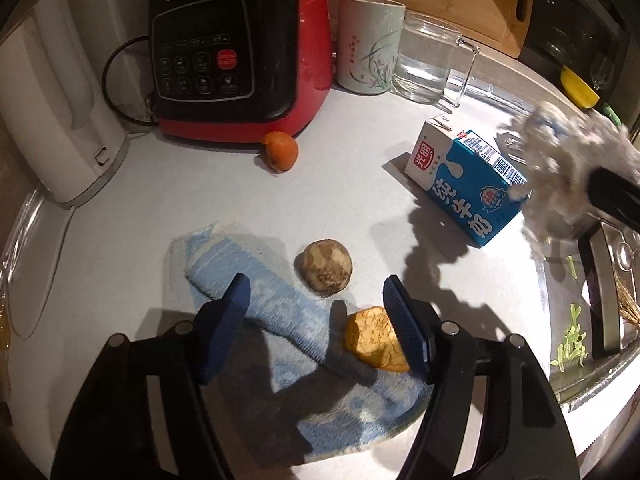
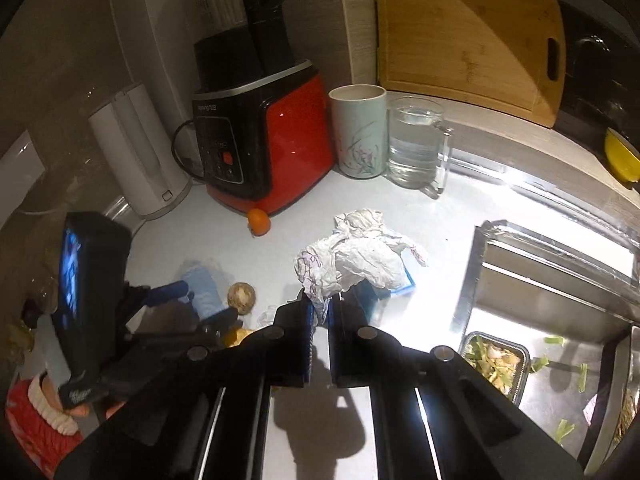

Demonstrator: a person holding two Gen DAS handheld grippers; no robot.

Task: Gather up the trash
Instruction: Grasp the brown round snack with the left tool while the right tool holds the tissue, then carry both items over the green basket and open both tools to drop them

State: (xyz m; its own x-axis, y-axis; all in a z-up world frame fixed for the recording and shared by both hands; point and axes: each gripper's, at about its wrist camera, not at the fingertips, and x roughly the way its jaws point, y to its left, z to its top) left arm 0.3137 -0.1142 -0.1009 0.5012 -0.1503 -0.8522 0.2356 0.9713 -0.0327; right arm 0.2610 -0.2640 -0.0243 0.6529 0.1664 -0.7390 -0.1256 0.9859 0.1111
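Observation:
My left gripper (image 1: 316, 300) is open and empty, low over a blue-and-white cloth (image 1: 280, 312). A yellow-brown food scrap (image 1: 372, 340) lies by its right finger, a round brown scrap (image 1: 324, 266) just ahead. A carrot end (image 1: 281, 150) sits by the blender. A blue milk carton (image 1: 468, 184) lies on the counter. My right gripper (image 2: 324, 308) is shut on a crumpled white paper wad (image 2: 356, 256), held above the carton; the wad shows blurred in the left wrist view (image 1: 568, 152).
A red blender (image 1: 236, 56), white kettle (image 1: 52, 112), ceramic cup (image 1: 368, 44) and glass mug of water (image 1: 428, 60) stand at the back. A cutting board (image 2: 468, 36) leans on the wall. The sink (image 2: 560, 320) at right holds a container of vegetable scraps (image 2: 496, 364).

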